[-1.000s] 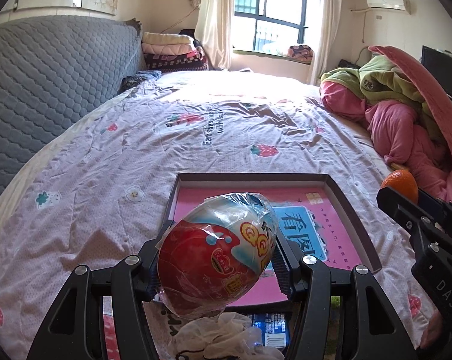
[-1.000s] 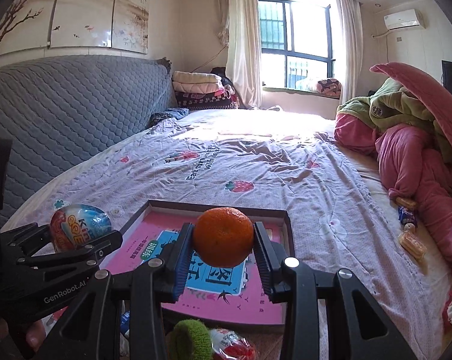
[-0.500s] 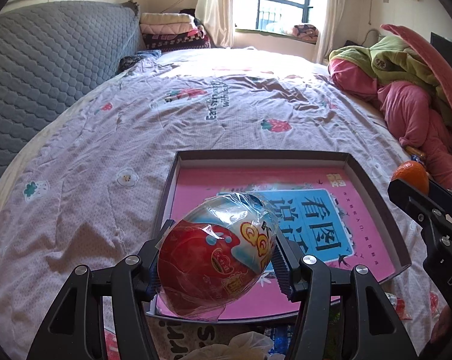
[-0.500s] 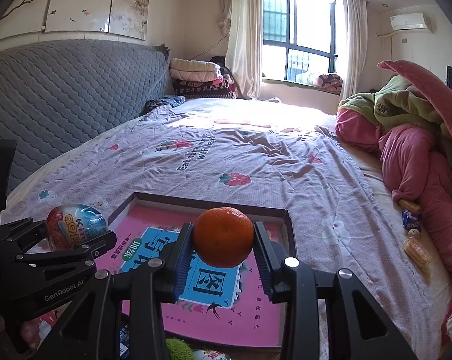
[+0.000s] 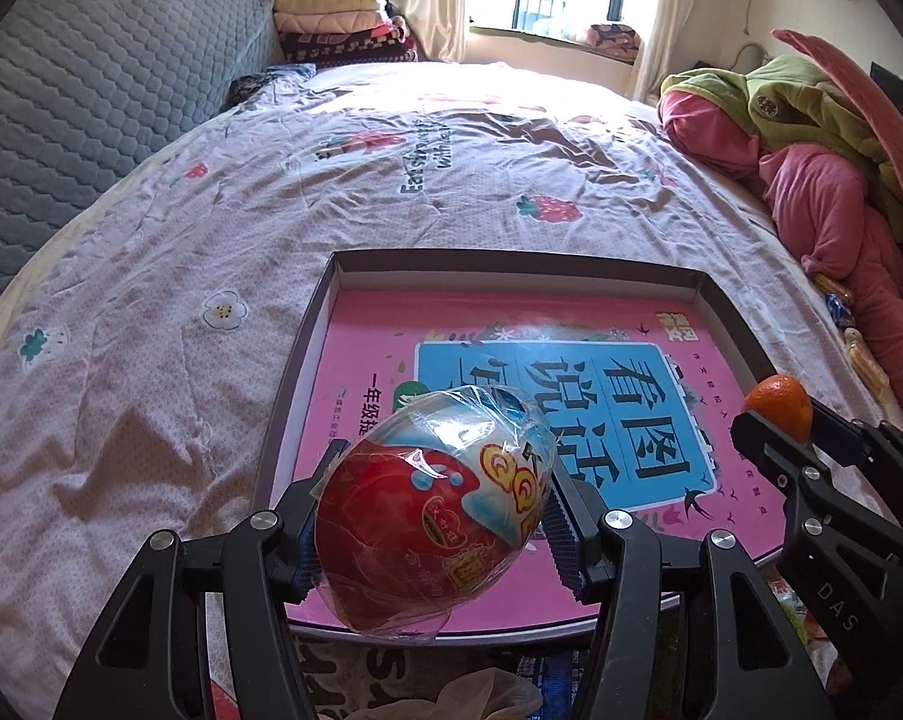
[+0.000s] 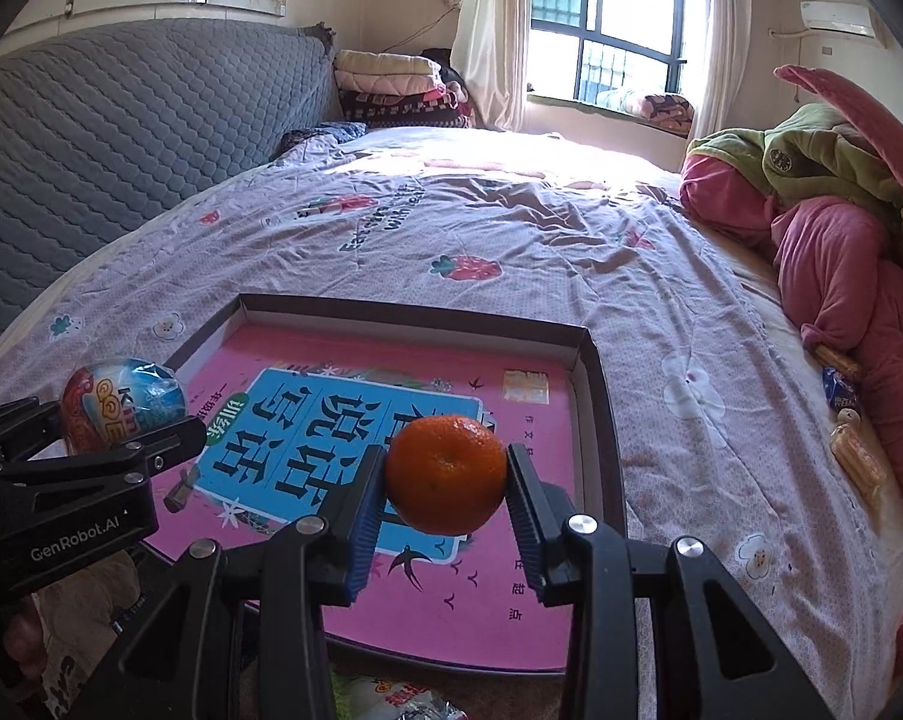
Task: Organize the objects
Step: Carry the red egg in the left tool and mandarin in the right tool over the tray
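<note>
I've got both grippers loaded. Left gripper (image 5: pixel 433 516) is clamped on the egg (image 5: pixel 433 510), a foil-wrapped toy egg, low centre of the left view; pads bite its wide middle, prob. so the slick wrap won't slip. Right gripper (image 6: pixel 445 480) is closed on the orange (image 6: pixel 445 473), centre-low in the right view, pads on opposite sides of the fruit.

Both loads hang over the near part of the tray (image 5: pixel 730 315), a shallow dark-rimmed box lid w/ a pink book cover as its floor, lying on the bed (image 5: pixel 151 300). My read: the tray is the collecting spot, so I'm carrying each item in above the rim, not dragging it over.

Left view shows litter below the tray's near edge, bottom of frame, and only a sliver of the orange at right. Right view shows the egg side-on at left, and loose snacks (image 6: pixel 847 420) on the bed at right by the pink bedding (image 6: pixel 841 276), likely still to collect. Neither view shows how high the loads sit above the tray floor.
</note>
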Demonstrator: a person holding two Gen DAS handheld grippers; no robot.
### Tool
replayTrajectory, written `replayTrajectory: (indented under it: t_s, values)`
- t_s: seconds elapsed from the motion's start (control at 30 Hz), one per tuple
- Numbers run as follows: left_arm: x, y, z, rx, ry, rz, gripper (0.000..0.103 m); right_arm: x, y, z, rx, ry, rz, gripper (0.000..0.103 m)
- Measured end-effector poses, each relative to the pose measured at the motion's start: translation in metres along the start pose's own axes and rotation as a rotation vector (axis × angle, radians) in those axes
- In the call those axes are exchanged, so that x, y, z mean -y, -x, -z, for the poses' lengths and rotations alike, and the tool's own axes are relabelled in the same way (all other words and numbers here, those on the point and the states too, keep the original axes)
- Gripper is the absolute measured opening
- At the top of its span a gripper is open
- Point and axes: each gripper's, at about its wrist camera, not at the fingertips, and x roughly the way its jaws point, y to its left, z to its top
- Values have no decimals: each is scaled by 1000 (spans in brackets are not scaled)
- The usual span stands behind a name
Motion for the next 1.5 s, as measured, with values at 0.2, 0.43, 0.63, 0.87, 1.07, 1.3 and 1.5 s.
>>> replayTrajectory:
  t_s: [0.2,0.43,0.63,0.87,1.07,1.3,1.5]
  values:
    - [-1,-8,-1,-32,18,23,61,5,-11,7,-44,8,13,39]
    - [1,-16,3,-59,3,14,61,11,-18,9,-90,-5,20,40]
    - [-1,-24,4,-74,16,7,61,12,-22,11,-114,-12,32,40]
    - [-3,-30,7,-101,28,5,61,11,-32,16,-166,19,56,40]
    - [-1,-33,8,-111,14,7,61,12,-37,17,-186,17,50,40]
    - [0,-38,10,-135,9,18,61,13,-38,17,-187,6,50,40]
    - [0,-39,9,-137,10,18,61,12,-39,16,-187,-6,53,40]
